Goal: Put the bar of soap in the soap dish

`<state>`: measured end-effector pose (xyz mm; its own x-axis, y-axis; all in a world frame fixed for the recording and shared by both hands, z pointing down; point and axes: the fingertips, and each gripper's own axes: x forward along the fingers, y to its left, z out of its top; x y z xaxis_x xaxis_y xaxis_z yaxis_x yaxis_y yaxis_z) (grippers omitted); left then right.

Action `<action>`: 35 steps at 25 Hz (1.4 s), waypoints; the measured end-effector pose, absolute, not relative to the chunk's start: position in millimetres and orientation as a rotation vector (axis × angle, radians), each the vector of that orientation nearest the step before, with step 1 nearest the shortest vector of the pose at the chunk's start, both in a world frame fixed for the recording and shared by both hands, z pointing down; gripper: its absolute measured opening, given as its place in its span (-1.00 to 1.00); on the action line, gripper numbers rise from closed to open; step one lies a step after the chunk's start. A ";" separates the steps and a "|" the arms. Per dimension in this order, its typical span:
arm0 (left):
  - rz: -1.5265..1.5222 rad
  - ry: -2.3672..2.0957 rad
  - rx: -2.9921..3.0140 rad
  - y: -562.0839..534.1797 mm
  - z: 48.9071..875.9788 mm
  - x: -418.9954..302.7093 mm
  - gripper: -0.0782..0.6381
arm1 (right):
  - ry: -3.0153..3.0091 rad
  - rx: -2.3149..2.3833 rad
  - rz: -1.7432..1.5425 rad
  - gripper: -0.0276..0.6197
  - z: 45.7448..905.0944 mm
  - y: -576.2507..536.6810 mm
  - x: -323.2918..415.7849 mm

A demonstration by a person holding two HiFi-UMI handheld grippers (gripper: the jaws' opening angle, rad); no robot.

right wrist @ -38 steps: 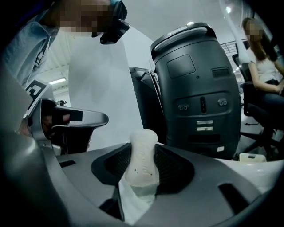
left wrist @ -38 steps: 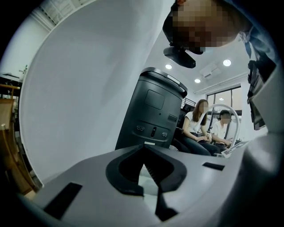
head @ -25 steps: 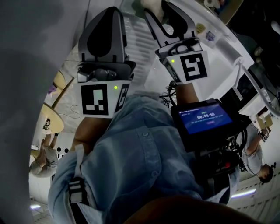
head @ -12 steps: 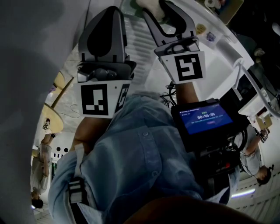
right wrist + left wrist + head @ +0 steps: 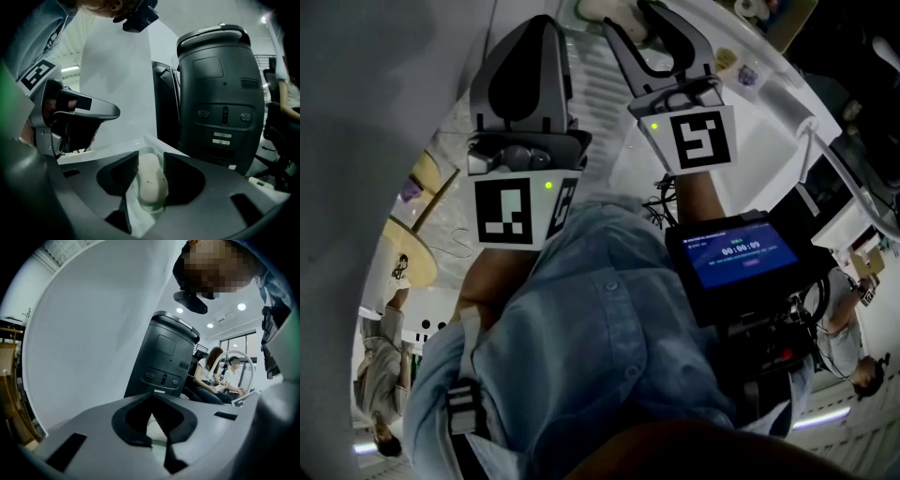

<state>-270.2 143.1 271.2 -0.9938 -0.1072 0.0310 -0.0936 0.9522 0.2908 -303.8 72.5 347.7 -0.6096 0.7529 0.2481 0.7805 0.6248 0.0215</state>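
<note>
Recorded farthest left of the soap dish: the left gripper, jaws drawn together with nothing clamped between them and only a pale sliver of surface showing past their tips. Appeared in the right gripper view up and to the left of the dish, well apart from it. Recorded directly over the dish: the right gripper, jaws closed against both long sides of the bar of soap. Lay pale, oval and dark-specked inside the dish's pale green rim; could not be judged as resting on the dish floor or held just above it. Recorded behind the dish and to its right: a tall dark machine with a rounded top and a small panel of controls on its front. Recorded further right of the dish, beyond the machine, in the left gripper view: two seated people. Recorded nearer the wearer than the dish, in the head view: a blue-lit screen beside a light blue shirt.
</note>
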 end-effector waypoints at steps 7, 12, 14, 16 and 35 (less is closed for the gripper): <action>-0.431 -3.053 0.186 139.5 280.1 -274.4 -0.76 | -2.664 -1.228 -0.088 -0.38 339.1 69.6 -310.1; -0.404 -3.034 0.223 134.3 288.1 -276.2 -0.76 | -2.663 -1.198 0.013 -0.44 336.3 66.9 -310.1; -0.395 -3.026 0.234 132.8 291.6 -277.1 -0.76 | -2.610 -1.191 0.012 -0.47 347.6 61.2 -305.6; -0.395 -3.020 0.233 132.8 296.2 -276.8 -0.76 | -2.589 -1.198 0.043 -0.52 351.6 59.6 -303.4; -0.424 -2.983 0.224 129.7 323.3 -273.5 -0.76 | -2.530 -1.193 0.167 -0.89 358.0 69.3 -293.5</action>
